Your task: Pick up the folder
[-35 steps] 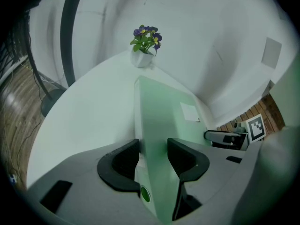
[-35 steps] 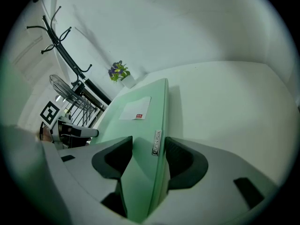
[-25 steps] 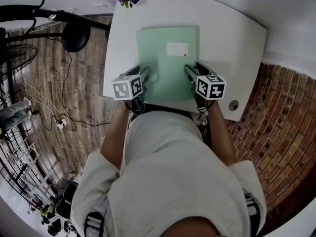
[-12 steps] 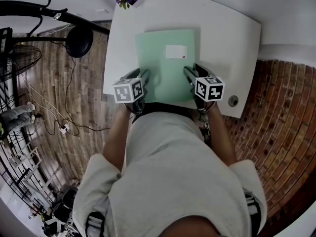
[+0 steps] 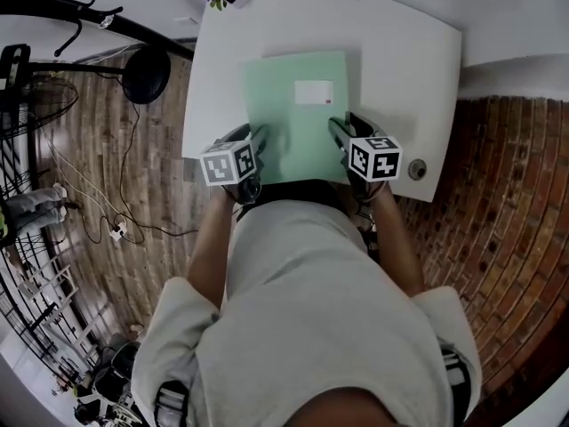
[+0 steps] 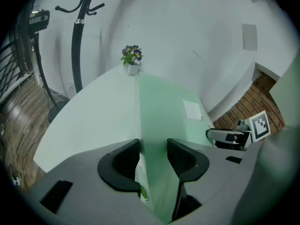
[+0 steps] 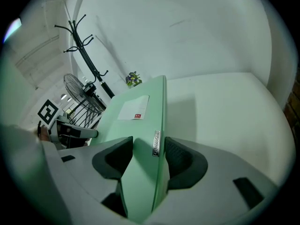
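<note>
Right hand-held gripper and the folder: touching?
Touching. The right gripper view shows the right hand-held gripper with both jaws closed against the green folder, one on each face, no gap visible.

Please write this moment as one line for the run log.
phase: grasp | left gripper: shut on folder, left edge | right gripper: shut on folder, right edge | folder: green, label up | table: white

No legible print on white label [image 5: 311,92] or spine badge [image 7: 156,143] of folder [image 5: 284,140]

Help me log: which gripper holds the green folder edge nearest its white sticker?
The right gripper: the white sticker on the green folder sits toward it.
</note>
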Demonstrator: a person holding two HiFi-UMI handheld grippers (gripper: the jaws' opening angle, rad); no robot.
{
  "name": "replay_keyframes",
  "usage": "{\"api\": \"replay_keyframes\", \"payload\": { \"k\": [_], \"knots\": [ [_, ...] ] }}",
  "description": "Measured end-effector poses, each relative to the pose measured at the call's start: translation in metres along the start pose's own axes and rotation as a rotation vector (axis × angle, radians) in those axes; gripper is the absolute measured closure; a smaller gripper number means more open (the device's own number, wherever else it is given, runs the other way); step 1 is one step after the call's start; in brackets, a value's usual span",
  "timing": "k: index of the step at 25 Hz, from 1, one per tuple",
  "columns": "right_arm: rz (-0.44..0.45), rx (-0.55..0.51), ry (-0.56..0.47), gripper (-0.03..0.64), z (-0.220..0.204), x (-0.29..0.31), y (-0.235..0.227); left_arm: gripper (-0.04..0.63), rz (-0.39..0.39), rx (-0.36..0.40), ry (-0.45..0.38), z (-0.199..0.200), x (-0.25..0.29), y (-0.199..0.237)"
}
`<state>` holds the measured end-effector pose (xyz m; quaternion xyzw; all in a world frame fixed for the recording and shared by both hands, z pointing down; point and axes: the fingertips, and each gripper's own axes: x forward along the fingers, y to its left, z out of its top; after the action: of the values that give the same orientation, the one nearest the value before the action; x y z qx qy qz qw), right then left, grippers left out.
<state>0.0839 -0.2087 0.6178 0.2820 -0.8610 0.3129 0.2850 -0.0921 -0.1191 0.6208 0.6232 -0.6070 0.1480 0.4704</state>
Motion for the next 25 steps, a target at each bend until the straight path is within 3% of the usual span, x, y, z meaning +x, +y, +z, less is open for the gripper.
{"api": "replay_keyframes", "payload": {
  "k": [11,25],
  "knots": [
    [0.008,0.017,-0.055,0.400,-0.012,-0.018,0.006,0.400,0.029,0.046,-0.010,-0.012,-0.017,-0.010],
    [-0.046,-0.002,-0.101,0.400,-0.015,-0.035,0.031,0.400,-0.040,0.083,-0.030,-0.016,-0.035,-0.006]
  ]
}}
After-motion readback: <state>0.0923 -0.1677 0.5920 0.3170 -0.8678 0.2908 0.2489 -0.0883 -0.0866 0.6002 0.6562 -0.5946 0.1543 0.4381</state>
